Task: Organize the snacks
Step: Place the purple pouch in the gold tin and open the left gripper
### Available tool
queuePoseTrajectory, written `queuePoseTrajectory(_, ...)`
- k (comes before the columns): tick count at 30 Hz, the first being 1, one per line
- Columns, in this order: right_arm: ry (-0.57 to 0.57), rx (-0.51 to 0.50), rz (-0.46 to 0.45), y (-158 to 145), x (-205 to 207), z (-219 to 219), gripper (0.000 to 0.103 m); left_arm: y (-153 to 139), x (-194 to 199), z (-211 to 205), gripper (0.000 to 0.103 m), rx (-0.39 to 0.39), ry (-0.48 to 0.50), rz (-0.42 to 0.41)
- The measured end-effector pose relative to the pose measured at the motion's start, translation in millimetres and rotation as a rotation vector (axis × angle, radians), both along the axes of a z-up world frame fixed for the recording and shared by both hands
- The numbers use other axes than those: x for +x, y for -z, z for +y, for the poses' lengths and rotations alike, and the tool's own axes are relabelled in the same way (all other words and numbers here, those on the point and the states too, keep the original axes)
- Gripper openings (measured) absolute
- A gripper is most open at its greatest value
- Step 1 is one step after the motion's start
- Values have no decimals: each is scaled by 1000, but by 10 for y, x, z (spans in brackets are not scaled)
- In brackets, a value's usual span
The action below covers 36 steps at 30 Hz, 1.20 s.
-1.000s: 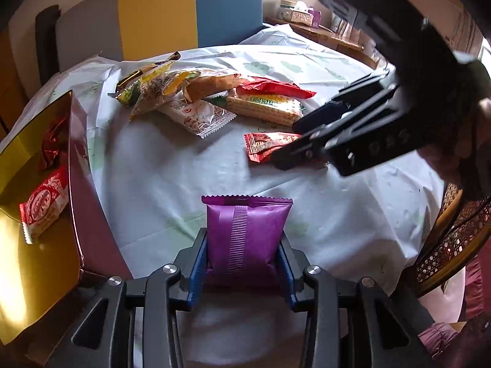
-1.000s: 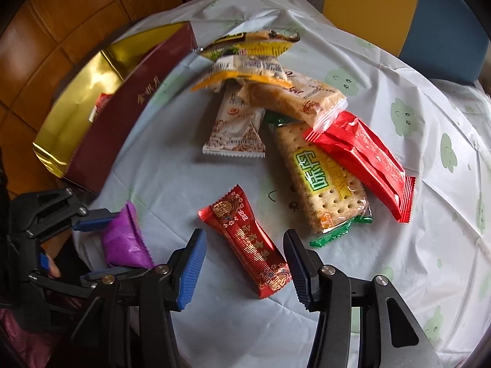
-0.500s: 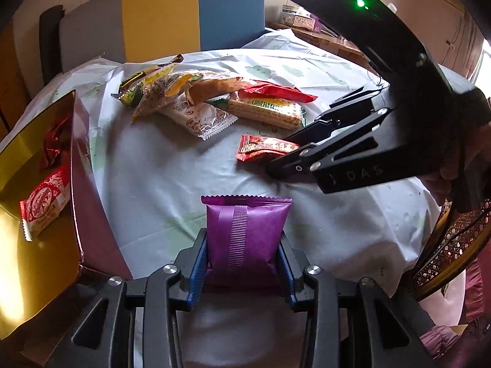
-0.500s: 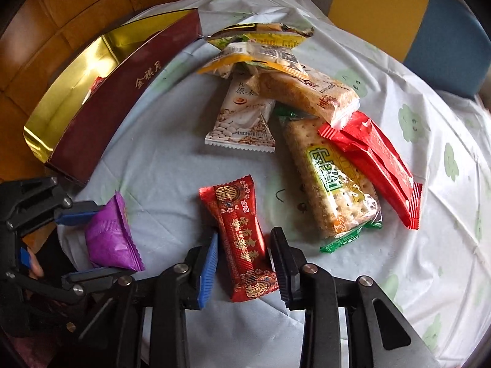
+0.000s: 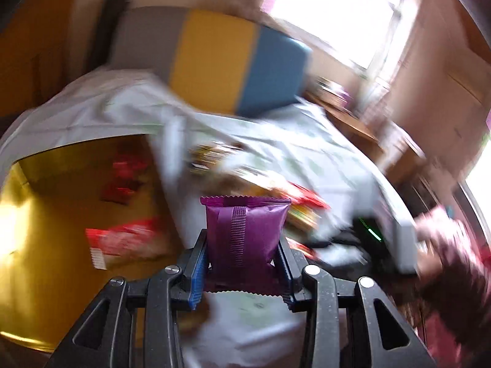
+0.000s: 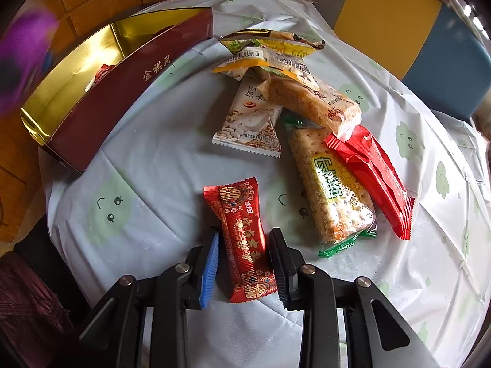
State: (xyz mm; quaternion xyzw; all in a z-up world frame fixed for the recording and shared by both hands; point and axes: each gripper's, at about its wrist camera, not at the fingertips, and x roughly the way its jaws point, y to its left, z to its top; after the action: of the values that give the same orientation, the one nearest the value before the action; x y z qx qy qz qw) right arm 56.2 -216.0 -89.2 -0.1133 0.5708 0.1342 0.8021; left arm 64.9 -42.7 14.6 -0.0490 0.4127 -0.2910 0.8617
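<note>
Left view was motion-blurred, left gripper (image 5: pixel 244 263) clamped on purple packet (image 5: pixel 247 233) beside the gold box (image 6: pixel 73 70); right gripper (image 6: pixel 244 263) fingers straddled red candy (image 6: pixel 242 242) on tablecloth (image 6: pixel 147 165), contact unclear.

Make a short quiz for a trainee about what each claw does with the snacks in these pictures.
1. True or false: the left claw grips a purple foil packet.
2. Which snack lies between the right claw fingers: A) red patterned candy wrapper, B) green-labelled cracker pack?
3. What colour is the inside of the maroon box?

Key: 1 true; 2 A; 3 gold.
</note>
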Motion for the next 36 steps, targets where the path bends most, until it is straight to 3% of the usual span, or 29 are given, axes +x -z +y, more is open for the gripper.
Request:
queuePoseTrajectory(4,-1,-2,-1,-1,-3,6,33,153,480,398,40,14,-193,130)
queuePoseTrajectory(7,-4,-4,-1,-6,-1,-2,33,305,731,588,40,0,-269,204)
queuePoseTrajectory(20,-8,-9,-4,-16,-11,18,33,833,1304,410,42,98,-290,320)
queuePoseTrajectory(24,-13,-12,-6,-16,-12,25,33,774,1256,417,47,94,-279,297)
queuePoseTrajectory(27,-17,-18,-9,-17,-17,38,33,699,1183,402,60,125,-272,262)
queuePoseTrajectory(36,-23,-28,-19,-16,-39,57,33,462,799,425,60,148,-294,169)
